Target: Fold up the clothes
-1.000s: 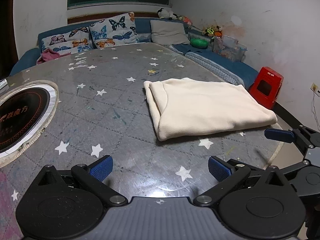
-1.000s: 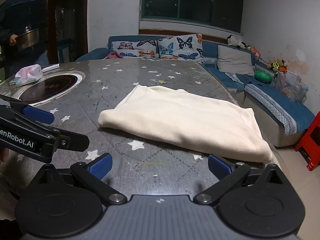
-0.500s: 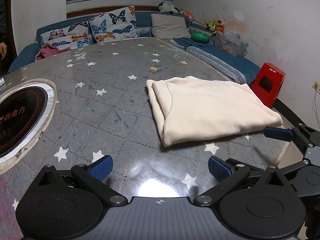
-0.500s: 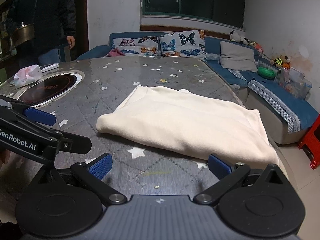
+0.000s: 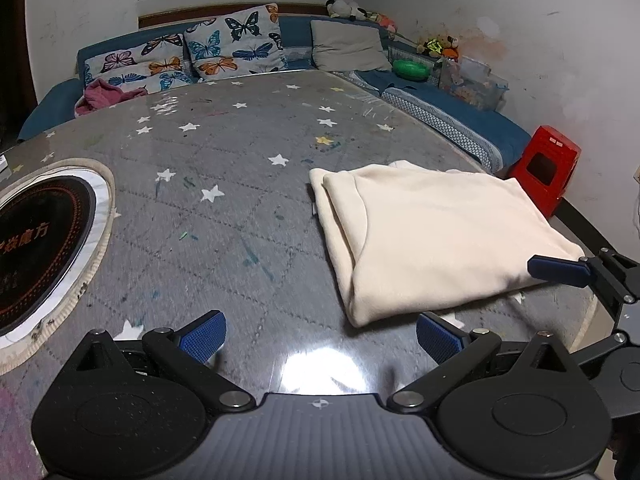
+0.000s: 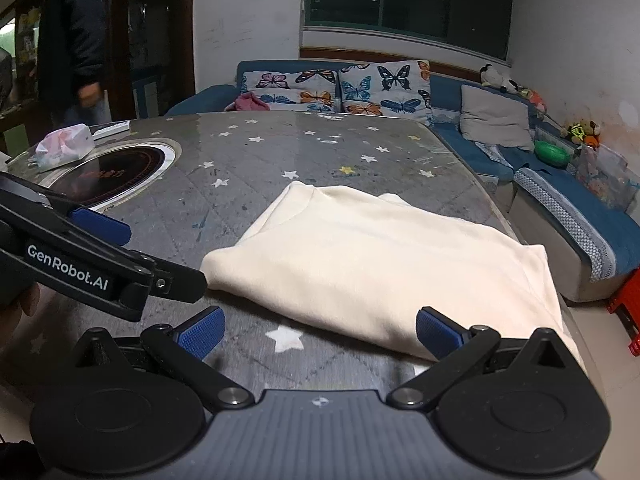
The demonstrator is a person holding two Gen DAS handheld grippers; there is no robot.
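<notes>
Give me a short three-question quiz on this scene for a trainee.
1. True or false: the left gripper is shut on the cream garment.
2. Multiple choice: what is set into the table? A) a sink B) a round black cooktop C) a drawer
3. Fill in: the pack of tissues shows only in the ____ wrist view.

Key
1. False. Its fingers are spread wide and hold nothing; the right gripper is open too.
2. B
3. right

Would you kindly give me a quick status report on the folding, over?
Left tool open, empty. Right tool open, empty, at the near edge of the cream garment. Garment lies folded on the star-print table. Nothing in the way.
</notes>
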